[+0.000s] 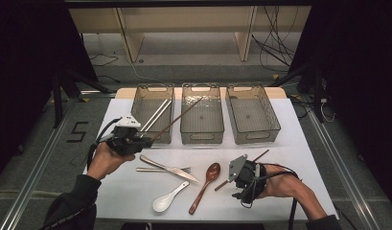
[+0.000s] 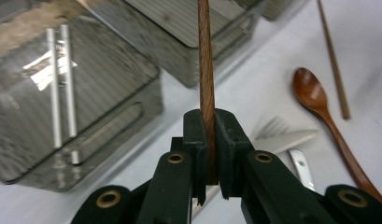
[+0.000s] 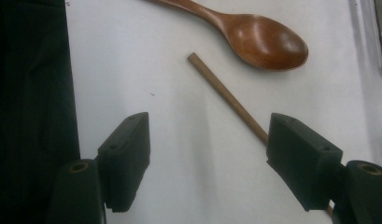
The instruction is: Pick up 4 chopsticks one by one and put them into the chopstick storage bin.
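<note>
1. The high view took in the whole white table [image 1: 136, 191]: three clear bins [image 1: 201, 114] in a row at the far edge, and the cutlery spread near the person.
2. The left gripper view gave what the high view could not: the left gripper [image 2: 209, 140] had its jaws clamped together on a brown wooden chopstick [image 2: 206, 70], which ran straight out from between the pads, lifted off the table and pointing toward the bins.
3. The right gripper view showed the right gripper [image 3: 207, 154] with its jaws wide apart, hanging low above the table.
4. A second wooden chopstick [image 3: 226, 95] lay flat on the table; it crossed the gap aslant and passed under the right-hand jaw, touching neither pad.
5. Counted: two wooden chopsticks, two metal chopsticks [image 1: 155, 115] lying in the left bin, one wooden spoon [image 1: 205, 184], one white soup spoon [image 1: 167, 199], one knife [image 1: 169, 168], one fork [image 1: 160, 169].
6. The wooden spoon's bowl lay just beyond the free end of the chopstick on the table.
</note>
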{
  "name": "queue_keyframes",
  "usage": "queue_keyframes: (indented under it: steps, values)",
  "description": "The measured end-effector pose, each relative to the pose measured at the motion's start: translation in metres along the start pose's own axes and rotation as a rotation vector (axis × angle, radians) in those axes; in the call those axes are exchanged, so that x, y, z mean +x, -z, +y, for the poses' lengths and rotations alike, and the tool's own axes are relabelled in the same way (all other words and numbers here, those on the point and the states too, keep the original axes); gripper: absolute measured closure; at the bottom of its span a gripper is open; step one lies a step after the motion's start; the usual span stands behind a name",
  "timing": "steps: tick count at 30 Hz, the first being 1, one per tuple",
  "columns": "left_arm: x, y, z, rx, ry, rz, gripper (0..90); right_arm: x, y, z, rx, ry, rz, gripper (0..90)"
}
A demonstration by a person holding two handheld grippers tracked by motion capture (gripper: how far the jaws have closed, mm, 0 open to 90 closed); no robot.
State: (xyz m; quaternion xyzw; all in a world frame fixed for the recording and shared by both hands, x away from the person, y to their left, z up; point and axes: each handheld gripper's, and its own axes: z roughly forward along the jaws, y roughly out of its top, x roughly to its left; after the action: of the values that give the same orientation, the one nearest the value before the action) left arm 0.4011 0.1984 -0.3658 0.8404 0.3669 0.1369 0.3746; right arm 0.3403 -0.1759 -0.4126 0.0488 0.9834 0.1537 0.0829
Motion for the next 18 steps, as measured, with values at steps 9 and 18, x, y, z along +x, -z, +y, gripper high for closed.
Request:
queue_keyframes:
  steps: [9, 18]
  values:
    - [0.041, 0.000, 0.011, -0.005, 0.074, 0.096, 83.2, 0.002, -0.003, -0.003, 0.002, -0.004, 0.004, 31.0]
    - [0.070, -0.013, 0.014, 0.036, 0.122, 0.156, 83.2, 0.002, -0.004, -0.005, 0.006, -0.012, 0.008, 31.0]
